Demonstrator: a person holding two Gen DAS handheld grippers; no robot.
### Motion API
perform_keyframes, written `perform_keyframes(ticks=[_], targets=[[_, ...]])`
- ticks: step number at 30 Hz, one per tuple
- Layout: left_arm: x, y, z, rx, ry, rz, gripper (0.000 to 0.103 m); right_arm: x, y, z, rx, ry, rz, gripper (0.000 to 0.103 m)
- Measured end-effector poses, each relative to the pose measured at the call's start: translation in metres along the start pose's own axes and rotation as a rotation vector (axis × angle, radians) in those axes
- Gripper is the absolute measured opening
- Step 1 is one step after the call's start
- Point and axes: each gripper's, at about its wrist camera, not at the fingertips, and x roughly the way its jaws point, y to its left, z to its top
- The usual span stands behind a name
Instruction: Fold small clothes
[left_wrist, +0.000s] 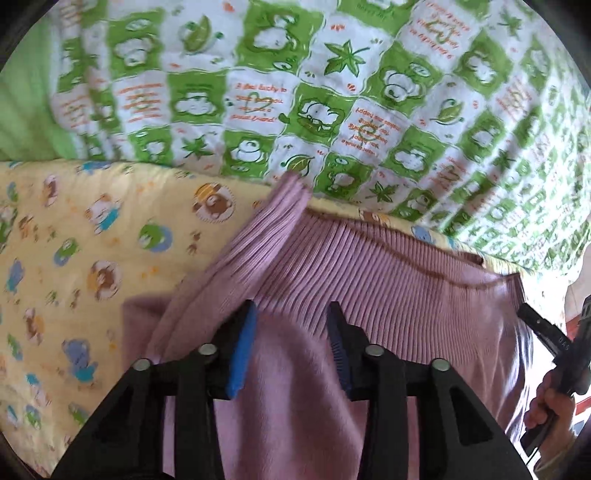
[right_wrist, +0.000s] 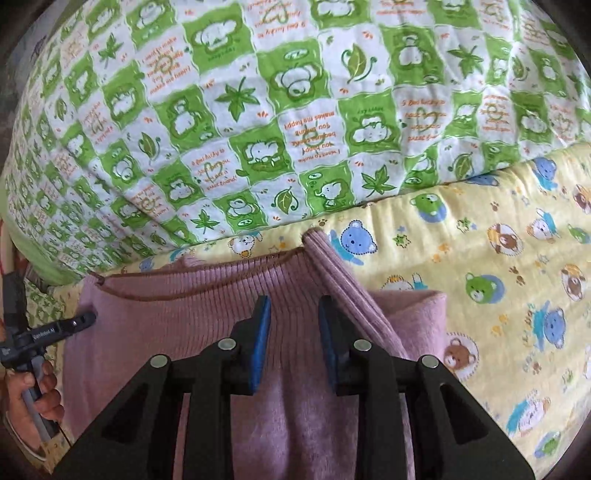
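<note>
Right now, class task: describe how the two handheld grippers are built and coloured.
Both the left gripper and right gripper have angular black linkage arms with round silver pivot pins and blue ribbed pads on the fingers. White lettering marks one body; bare hands hold both.

Sweater (left_wrist: 369, 295) lay flat on sheet (left_wrist: 74, 240), sleeve (left_wrist: 258, 229) folded across its body. Quilt (left_wrist: 295, 92) lay behind, overlapping the sheet's far edge. Left gripper (left_wrist: 291, 317) and right gripper (right_wrist: 293, 314) stood above the sweater's near part.

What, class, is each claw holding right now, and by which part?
Nothing is held. The left claw and the right claw both stand open above the pink sweater, with no fabric between their pads.
</note>
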Motion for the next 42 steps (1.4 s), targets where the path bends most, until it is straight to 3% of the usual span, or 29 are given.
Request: perform_keyframes(ticks=[6, 8, 14, 18, 21, 24, 27, 30, 35, 42], targets=[[-0.046, 0.024, -0.054, -0.073, -0.002, -0.009, 0.052, -0.035, 0.013, -0.025, 0.001, -0.001, 0.045, 0.031], [-0.056, 0.033, -0.070, -0.106, 0.000, 0.019, 0.061, -0.047, 0.018, -0.037, -0.009, 0.010, 0.067, 0.033], [-0.063, 0.072, -0.131, -0.229, 0.067, 0.058, 0.061, -0.068, 0.016, -0.083, -0.032, 0.074, 0.085, 0.040], [-0.055, 0.089, -0.154, -0.256, 0.112, 0.101, 0.063, -0.070, -0.008, -0.109, 0.017, 0.123, 0.028, 0.040], [-0.060, 0.098, -0.166, -0.283, 0.119, 0.084, 0.067, -0.069, -0.027, -0.119, 0.033, 0.149, -0.055, 0.040], [-0.067, 0.102, -0.176, -0.302, 0.123, 0.076, 0.069, -0.077, -0.039, -0.120, 0.064, 0.135, -0.073, 0.040], [-0.085, 0.119, -0.196, -0.355, 0.137, 0.042, 0.069, -0.087, -0.045, -0.119, 0.069, 0.122, -0.201, 0.046], [-0.097, 0.128, -0.212, -0.424, 0.146, -0.015, 0.070, -0.101, -0.053, -0.121, 0.170, 0.100, -0.126, 0.046], [-0.102, 0.135, -0.231, -0.522, 0.170, -0.095, 0.075, -0.120, -0.032, -0.130, 0.133, 0.069, -0.094, 0.047], [-0.077, 0.124, -0.208, -0.610, 0.147, -0.098, 0.080, -0.120, 0.004, -0.151, 0.086, 0.109, -0.025, 0.052]])
